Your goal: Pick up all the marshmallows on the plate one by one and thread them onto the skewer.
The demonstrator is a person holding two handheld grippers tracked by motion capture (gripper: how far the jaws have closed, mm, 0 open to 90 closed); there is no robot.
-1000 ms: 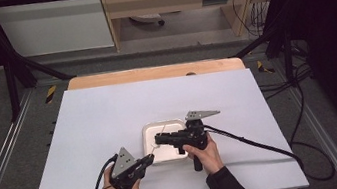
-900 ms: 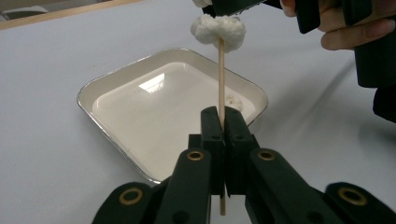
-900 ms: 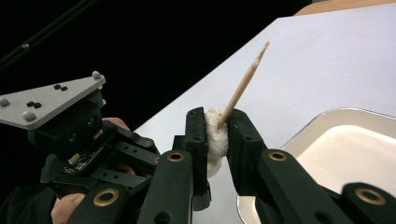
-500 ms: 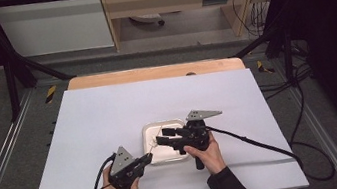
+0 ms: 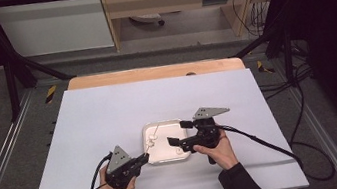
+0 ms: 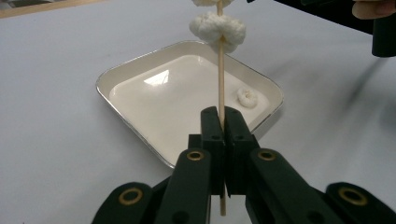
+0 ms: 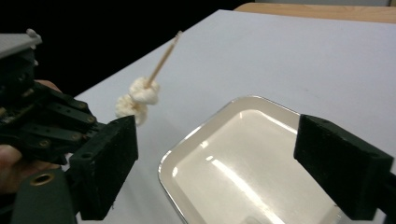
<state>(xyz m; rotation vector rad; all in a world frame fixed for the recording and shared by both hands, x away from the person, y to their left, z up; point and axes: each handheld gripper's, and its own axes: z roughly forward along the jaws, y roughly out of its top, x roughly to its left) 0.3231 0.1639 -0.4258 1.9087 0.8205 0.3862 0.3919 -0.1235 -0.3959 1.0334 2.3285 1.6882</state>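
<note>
My left gripper (image 5: 141,160) (image 6: 222,116) is shut on the lower end of a thin wooden skewer (image 6: 221,84) (image 7: 164,56) (image 5: 156,132). The skewer slants up over a white square tray (image 5: 167,150) (image 6: 154,98) (image 7: 243,154). Two fluffy white pieces (image 6: 217,28) (image 7: 138,100) are threaded on it, one above the other. A third white piece (image 6: 246,97) lies loose in the tray. My right gripper (image 5: 179,132) (image 7: 226,163) hovers over the tray's right side. Its jaws have just been opening and now stand wide apart with nothing between them.
The tray sits on a white tabletop (image 5: 109,118) with a wooden strip (image 5: 153,73) along the far edge. Cables trail from both grippers toward the near edge. A dark metal frame and a grey floor surround the table.
The right gripper's jaws, close together a second ago beside the skewer, have spread wide. Both hands and the skewer stay where they were.
</note>
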